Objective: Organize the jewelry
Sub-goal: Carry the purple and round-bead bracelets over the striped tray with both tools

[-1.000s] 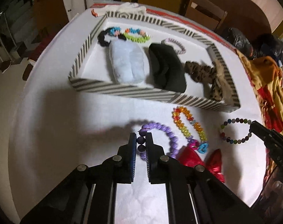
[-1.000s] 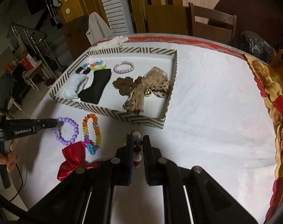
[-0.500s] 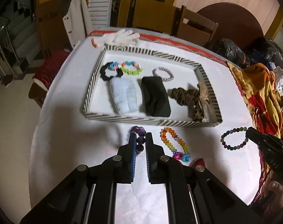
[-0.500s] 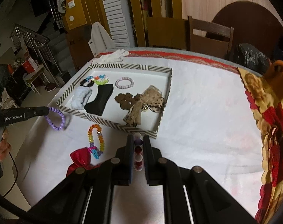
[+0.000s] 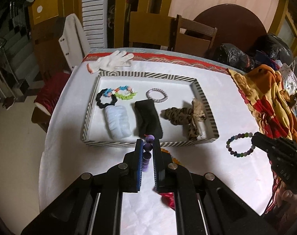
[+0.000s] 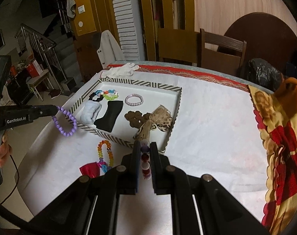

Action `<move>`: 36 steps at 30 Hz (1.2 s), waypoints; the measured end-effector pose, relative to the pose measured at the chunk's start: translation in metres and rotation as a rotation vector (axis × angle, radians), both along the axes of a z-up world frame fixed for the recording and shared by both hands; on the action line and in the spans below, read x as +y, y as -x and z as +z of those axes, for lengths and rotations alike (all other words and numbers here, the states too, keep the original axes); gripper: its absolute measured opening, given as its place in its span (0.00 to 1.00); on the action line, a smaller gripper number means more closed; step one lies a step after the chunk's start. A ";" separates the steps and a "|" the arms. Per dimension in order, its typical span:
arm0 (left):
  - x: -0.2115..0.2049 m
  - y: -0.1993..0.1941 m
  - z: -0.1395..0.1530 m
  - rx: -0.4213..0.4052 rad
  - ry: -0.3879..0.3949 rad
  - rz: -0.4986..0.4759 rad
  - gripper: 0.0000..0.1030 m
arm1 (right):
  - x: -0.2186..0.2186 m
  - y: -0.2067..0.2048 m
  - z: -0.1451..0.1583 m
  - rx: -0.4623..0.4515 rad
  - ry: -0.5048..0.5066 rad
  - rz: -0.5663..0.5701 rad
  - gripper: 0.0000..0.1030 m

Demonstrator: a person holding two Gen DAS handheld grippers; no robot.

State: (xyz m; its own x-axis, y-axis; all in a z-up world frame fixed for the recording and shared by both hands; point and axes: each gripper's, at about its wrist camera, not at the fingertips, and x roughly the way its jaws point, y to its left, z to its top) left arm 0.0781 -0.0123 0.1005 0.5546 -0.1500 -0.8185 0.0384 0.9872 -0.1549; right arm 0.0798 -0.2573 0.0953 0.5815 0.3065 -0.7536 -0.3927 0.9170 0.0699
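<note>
White-covered counter fills both views, red patterned border along its far edge, orange/red/yellow cloth heaped at the right side. Striped-rim tray sits far-center on counter, white floor inside. In tray: pale blue fabric roll left of black fabric piece, leopard-print scrunchie with bow at right end, black scrunchie and multicolor bead bracelets in far-left corner, pale pink-white bracelet far-center. White glove lies on counter beyond tray's far-left corner. Left hand-held gripper raised off counter just near tray's near wall, jaws nearly closed, pinching purple bead bracelet; in right wrist view bracelet loop hangs free from the tips, in the air beside tray's left near corner. Right hand-held gripper also narrowly closed, clamping multicolor dark-bead bracelet; in left wrist view that loop hangs from gripper tip at right, off tray's right end; whether it touches the counter, cannot tell. Left on counter, near side of tray: orange/yellow rainbow bead bracelet with pink and blue charms at near end, and red bow just beside it, partly hidden behind gripper body. Wooden chair and black bags beyond counter's far edge.
</note>
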 end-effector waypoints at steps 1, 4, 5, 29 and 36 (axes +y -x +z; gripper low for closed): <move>-0.003 -0.001 0.002 -0.004 -0.003 -0.006 0.03 | 0.000 0.000 0.001 -0.001 -0.001 0.001 0.09; -0.010 -0.003 0.005 -0.010 -0.005 -0.020 0.03 | 0.001 -0.002 0.003 -0.003 -0.002 0.003 0.09; -0.012 -0.004 0.006 -0.011 -0.007 -0.024 0.03 | 0.001 -0.002 0.004 -0.004 -0.002 0.004 0.09; -0.034 -0.025 0.015 -0.027 -0.020 -0.072 0.03 | 0.007 -0.020 0.004 0.007 -0.002 0.003 0.09; -0.018 -0.035 0.014 -0.021 -0.021 -0.047 0.03 | 0.013 -0.028 -0.003 0.024 0.007 0.006 0.09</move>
